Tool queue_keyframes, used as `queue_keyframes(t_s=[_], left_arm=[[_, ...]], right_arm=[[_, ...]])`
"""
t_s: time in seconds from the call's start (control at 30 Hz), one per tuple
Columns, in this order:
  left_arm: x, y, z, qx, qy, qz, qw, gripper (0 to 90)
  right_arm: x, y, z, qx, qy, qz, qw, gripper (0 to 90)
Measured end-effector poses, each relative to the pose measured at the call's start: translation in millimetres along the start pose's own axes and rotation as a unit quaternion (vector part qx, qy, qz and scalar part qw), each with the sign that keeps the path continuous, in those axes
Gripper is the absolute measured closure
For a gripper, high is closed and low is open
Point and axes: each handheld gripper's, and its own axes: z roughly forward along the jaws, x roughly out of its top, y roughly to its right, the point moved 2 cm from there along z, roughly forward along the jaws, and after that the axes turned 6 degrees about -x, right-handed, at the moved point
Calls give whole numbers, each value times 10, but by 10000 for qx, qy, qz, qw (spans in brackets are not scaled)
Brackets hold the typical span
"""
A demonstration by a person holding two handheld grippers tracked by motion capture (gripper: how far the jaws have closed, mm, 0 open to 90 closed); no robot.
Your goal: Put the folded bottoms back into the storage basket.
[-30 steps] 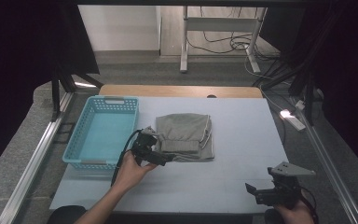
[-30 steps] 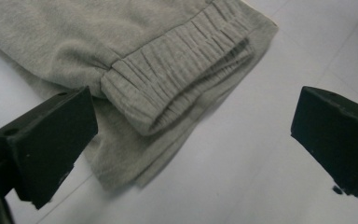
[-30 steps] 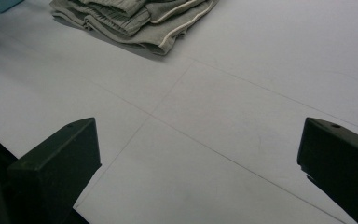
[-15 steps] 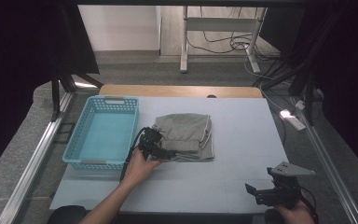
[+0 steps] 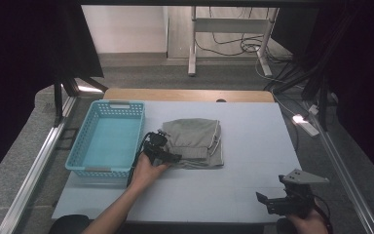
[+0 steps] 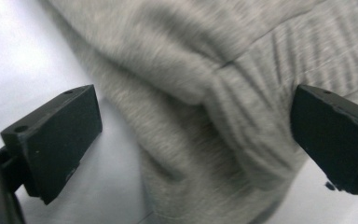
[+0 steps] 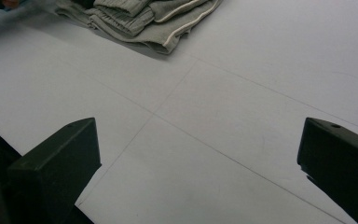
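The folded grey garment (image 5: pixel 195 142) was found lying at the centre of the white table (image 5: pixel 253 146), with the blue basket (image 5: pixel 108 136) just beside it at its nine o'clock.

The left gripper (image 5: pixel 161 152) was seen at the garment's near left corner, at about seven o'clock of the fabric. In the left gripper view the jaws were held wide apart, with a ribbed fold of the garment (image 6: pixel 200 102) lying between them and nothing yet clamped.

Compared with the frame a second earlier, the left gripper was noted to have been pushed forward and slightly to the right, from just short of the cloth onto its edge. The garment's outline was judged unchanged over that interval, so no lift or drag had begun.

The right gripper (image 5: pixel 282 202) was noted low at five o'clock on the table, well apart from the garment and unmoved across the frames. Its jaws were likewise held apart over bare tabletop, with the garment (image 7: pixel 144 18) seen far off at its eleven o'clock.

It was judged that the approach had been finished and the grasp was about to be made: closing on the fold would be called for next. The basket was seen empty, so a transfer into it was thought likely.
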Motion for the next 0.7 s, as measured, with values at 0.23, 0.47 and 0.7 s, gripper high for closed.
queue_keyframes(t_s=[0.23, 0.47, 0.7], left_arm=[[-29, 58, 14, 243, -56, 352, 9991, 86], [-71, 148, -19, 61, 105, 527, 9985, 342], [-81, 186, -27, -15, 188, 525, 9984, 477]], right_arm=[[2, -14, 7, -34, -36, -43, 10000, 0], [8, -30, 19, -40, -67, -126, 9999, 0], [13, -44, 1, 140, 48, -209, 9997, 0]])
